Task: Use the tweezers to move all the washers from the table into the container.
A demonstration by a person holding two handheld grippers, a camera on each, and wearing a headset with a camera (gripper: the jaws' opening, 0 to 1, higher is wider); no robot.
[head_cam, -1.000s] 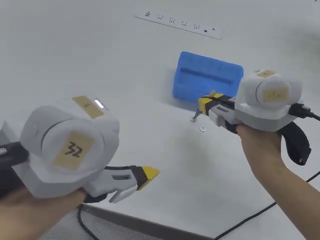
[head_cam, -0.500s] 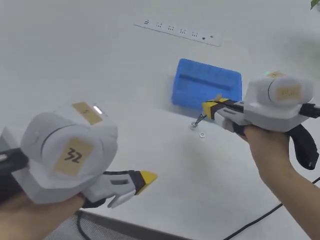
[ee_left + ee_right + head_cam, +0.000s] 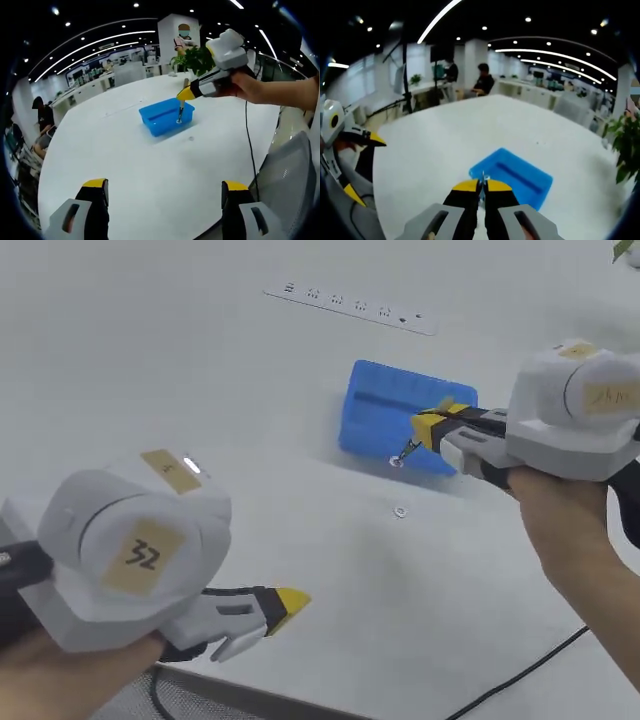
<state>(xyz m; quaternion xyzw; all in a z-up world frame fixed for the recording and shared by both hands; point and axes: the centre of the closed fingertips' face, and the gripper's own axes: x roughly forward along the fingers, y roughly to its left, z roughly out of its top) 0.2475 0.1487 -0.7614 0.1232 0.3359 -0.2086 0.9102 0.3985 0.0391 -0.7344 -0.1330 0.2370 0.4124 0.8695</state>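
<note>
Evidently the job was partway through: the right gripper [image 3: 430, 428] had its jaws pressed together on a pair of slim metal tweezers [image 3: 408, 450], and at their tip, just ahead of and below the gripper, hung what looked like a small metal washer [image 3: 397, 462], poised over the near wall of the rectangular blue plastic container [image 3: 365, 435]. By my reading this washer only needed carrying a little farther forward and releasing. A second washer [image 3: 400, 511] lay on the tabletop below the right gripper's tips and slightly nearer the person, apart from the container, so at least one more trip was left. Whether any washers already sat inside the container could not be told. The left gripper [image 3: 285, 602] hung idle well to the side of the work, its yellow-tipped jaws spread wide and holding nothing. The white tabletop [image 3: 200, 390] was broad, smooth and round-edged, with a white power strip [image 3: 350, 308] far beyond the container and a black cable [image 3: 520, 670] trailing under the right hand. Around it was an open-plan office with ceiling light strips, a potted green plant [image 3: 197, 57] and people at distant desks.
</note>
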